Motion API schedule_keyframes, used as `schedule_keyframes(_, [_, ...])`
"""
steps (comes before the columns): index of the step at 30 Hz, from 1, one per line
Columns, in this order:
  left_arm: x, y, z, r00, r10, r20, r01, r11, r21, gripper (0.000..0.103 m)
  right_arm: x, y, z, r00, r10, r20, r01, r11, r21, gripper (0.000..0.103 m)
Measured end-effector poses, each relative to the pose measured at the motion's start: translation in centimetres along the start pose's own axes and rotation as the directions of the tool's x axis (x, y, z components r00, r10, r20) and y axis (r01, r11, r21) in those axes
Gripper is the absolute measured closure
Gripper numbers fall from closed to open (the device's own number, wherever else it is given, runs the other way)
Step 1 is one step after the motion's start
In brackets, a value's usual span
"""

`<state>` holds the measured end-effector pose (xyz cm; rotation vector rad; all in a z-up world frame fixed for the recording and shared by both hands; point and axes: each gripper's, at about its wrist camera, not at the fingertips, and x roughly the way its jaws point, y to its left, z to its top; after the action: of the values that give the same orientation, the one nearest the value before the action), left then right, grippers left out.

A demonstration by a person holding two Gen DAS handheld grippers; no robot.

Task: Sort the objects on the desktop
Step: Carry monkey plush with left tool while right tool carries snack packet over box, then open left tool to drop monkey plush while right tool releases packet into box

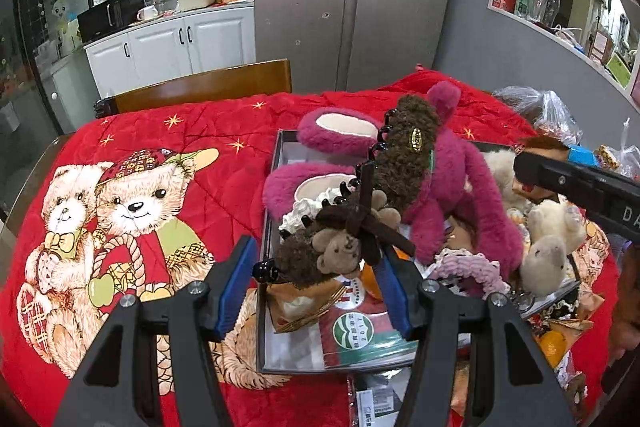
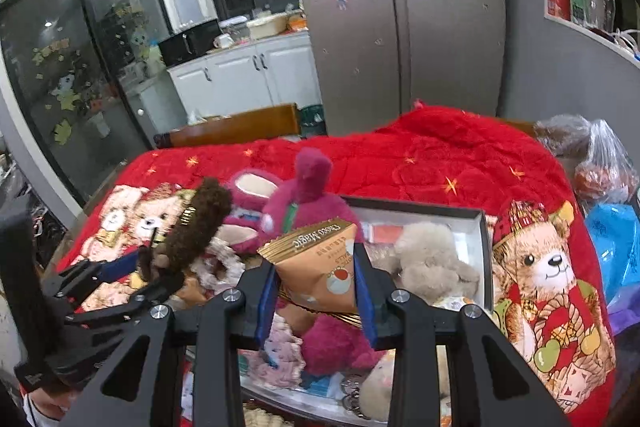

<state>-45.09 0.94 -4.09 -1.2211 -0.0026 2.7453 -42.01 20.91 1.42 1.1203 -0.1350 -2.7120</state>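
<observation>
The left gripper is clenched on a fuzzy brown plush hair claw clip with a small teddy bear and black plastic teeth, which juts toward twelve o'clock over the shallow grey cardboard box on the red teddy-bear printed quilt. The right gripper grasps an orange foil snack packet with gold crimped edges, held above the box's one o'clock side. A magenta plush bear lies in the box, with a cream plush toy at its three o'clock.
</observation>
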Motion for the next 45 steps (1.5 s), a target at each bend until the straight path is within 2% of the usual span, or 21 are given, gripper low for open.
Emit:
schedule_keyframes(3, [-0.1, -0.3, -0.1, 1.000, -0.001, 0.000, 0.001, 1.000, 0.007, 0.044, 0.9, 0.1, -0.1, 0.999, 0.019, -0.028, -0.019, 1.000, 0.005, 0.069])
schedule_keyframes(14, [-0.2, -0.6, 0.1, 1.000, 0.017, 0.009, -0.017, 0.999, 0.035, 0.044, 2.4, 0.8, -0.8, 0.997, 0.013, -0.077, -0.014, 1.000, -0.015, 0.069])
schedule_keyframes(23, [-0.3, -0.5, 0.2, 1.000, 0.018, 0.009, -0.018, 0.999, 0.038, 0.044, 2.3, 0.6, -0.8, 0.997, 0.012, -0.079, -0.013, 1.000, -0.018, 0.069])
schedule_keyframes(31, [-0.5, -0.6, 0.2, 1.000, 0.008, 0.011, -0.009, 0.999, 0.041, 0.043, 2.1, 0.8, -0.7, 0.996, 0.037, -0.080, -0.038, 0.999, -0.012, 0.069])
schedule_keyframes(33, [-0.8, -0.6, 0.3, 1.000, 0.006, 0.024, -0.007, 0.999, 0.050, 0.042, 2.3, 0.5, -0.7, 0.993, 0.086, -0.084, -0.085, 0.996, 0.020, 0.067])
schedule_keyframes(34, [-1.1, -0.6, 0.4, 0.999, 0.006, 0.040, -0.008, 0.999, 0.052, 0.038, 2.3, 0.2, -0.6, 0.990, 0.113, -0.084, -0.110, 0.993, 0.044, 0.064])
schedule_keyframes(36, [-1.7, -0.6, 0.6, 0.998, 0.014, 0.064, -0.017, 0.998, 0.054, 0.022, 2.1, -0.3, -0.5, 0.986, 0.151, -0.069, -0.144, 0.985, 0.096, 0.048])
schedule_keyframes(37, [-2.0, -0.4, 0.7, 0.997, 0.017, 0.075, -0.021, 0.999, 0.050, 0.012, 1.9, -0.4, -0.4, 0.987, 0.147, -0.060, -0.140, 0.985, 0.099, 0.045])
schedule_keyframes(39, [-2.5, -0.1, 0.9, 0.995, 0.011, 0.096, -0.014, 0.999, 0.038, 0.011, 1.4, -0.4, -0.2, 0.992, 0.117, -0.040, -0.114, 0.990, 0.087, 0.040])
schedule_keyframes(45, [-2.7, 0.8, 1.2, 0.996, 0.022, 0.089, -0.023, 1.000, 0.011, 0.011, 0.8, -0.7, 0.0, 0.994, 0.108, -0.031, -0.105, 0.990, 0.094, 0.040])
